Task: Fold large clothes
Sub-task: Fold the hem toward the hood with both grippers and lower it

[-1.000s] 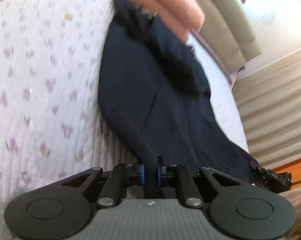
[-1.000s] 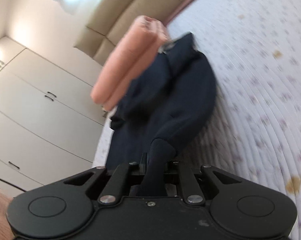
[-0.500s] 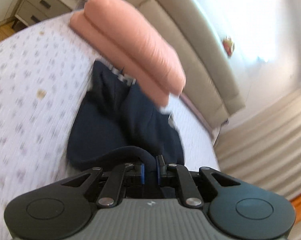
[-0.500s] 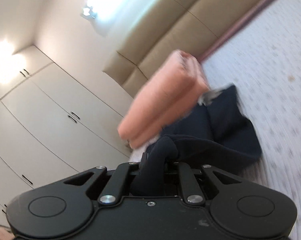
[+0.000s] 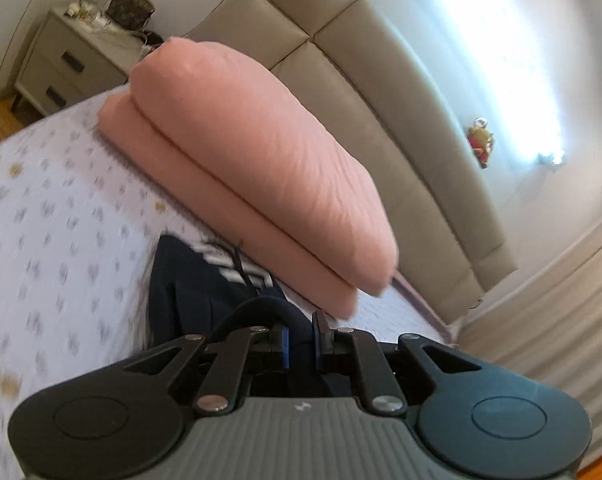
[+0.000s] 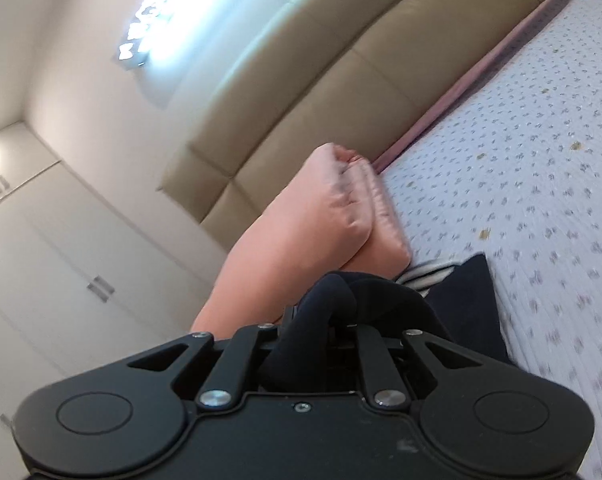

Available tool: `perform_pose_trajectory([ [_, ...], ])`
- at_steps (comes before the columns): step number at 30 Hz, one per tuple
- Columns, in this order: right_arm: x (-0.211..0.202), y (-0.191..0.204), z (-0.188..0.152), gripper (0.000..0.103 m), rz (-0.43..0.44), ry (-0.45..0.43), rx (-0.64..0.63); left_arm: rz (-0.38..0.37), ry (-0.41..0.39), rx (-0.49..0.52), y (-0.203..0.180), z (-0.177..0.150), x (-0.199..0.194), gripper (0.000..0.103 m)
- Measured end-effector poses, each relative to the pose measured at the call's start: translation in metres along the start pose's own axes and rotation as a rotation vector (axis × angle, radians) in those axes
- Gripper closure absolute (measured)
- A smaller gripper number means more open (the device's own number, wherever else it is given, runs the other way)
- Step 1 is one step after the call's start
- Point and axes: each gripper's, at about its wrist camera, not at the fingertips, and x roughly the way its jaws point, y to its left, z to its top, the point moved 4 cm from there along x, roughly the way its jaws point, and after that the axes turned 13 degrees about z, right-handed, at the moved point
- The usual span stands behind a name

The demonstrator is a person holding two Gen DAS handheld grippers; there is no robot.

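- Left gripper (image 5: 301,334) pinches a fold of the navy garment (image 5: 181,296).
- Right gripper (image 6: 321,328) grasps another bunched fold.
- Garment lies just beside the pink pillows (image 5: 253,168) on the bed (image 5: 41,240).

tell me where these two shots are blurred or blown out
Left wrist: floral bedspread smears with motion blur at left, wall light blown out. Right wrist: bedspread streaks lower right, wall light overexposed; both bend the headboard fisheye-style.
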Motion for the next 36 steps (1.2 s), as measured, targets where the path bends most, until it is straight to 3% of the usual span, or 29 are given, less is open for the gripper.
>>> perform_pose_trajectory([
  [5,0.053,-0.03,0.015,0.091,-0.064,-0.005,-0.019,0.041,0.002,0.036,-0.001,0.022,0.056,0.091],
  [13,0.124,-0.094,0.011,0.089,-0.216,0.031,-0.054,0.098,0.022,0.079,0.022,0.017,0.138,0.089],
  [15,0.136,-0.106,0.006,0.084,-0.241,0.045,-0.055,0.078,0.055,0.055,0.031,0.015,0.149,0.082],
  [17,0.141,-0.112,0.002,0.075,-0.248,0.057,-0.052,0.058,0.06,0.047,0.036,0.014,0.144,0.065],
  [18,0.139,-0.109,-0.001,0.066,-0.23,0.048,-0.067,0.031,0.045,0.078,0.035,0.014,0.136,0.059],
  [19,0.133,-0.103,-0.005,0.048,-0.198,0.033,-0.116,0.008,0.025,0.143,0.031,0.013,0.126,0.049],
  [20,0.128,-0.097,-0.009,0.038,-0.18,0.021,-0.174,-0.007,0.007,0.216,0.025,0.011,0.117,0.041],
  [21,0.12,-0.086,-0.015,0.022,-0.172,0.01,-0.263,-0.012,0.0,0.301,0.018,0.007,0.109,0.039],
  [22,0.113,-0.076,-0.022,0.018,-0.164,0.002,-0.344,-0.012,0.013,0.376,0.011,0.003,0.105,0.037],
  [25,0.1,-0.054,-0.049,0.018,-0.13,0.065,-0.542,-0.031,0.123,0.541,-0.006,-0.02,0.112,0.037],
  [28,0.114,-0.054,-0.079,0.019,-0.142,0.242,-0.615,0.012,0.196,0.68,-0.021,-0.046,0.135,0.038],
  [30,0.132,-0.061,-0.099,0.02,-0.167,0.353,-0.669,0.018,0.213,0.722,-0.03,-0.059,0.154,0.038],
  [33,0.164,-0.075,-0.114,0.02,-0.208,0.454,-0.666,0.032,0.193,0.769,-0.045,-0.071,0.183,0.036],
  [36,0.19,-0.08,-0.106,0.02,-0.205,0.409,-0.643,0.09,0.085,0.731,-0.055,-0.065,0.209,0.034],
])
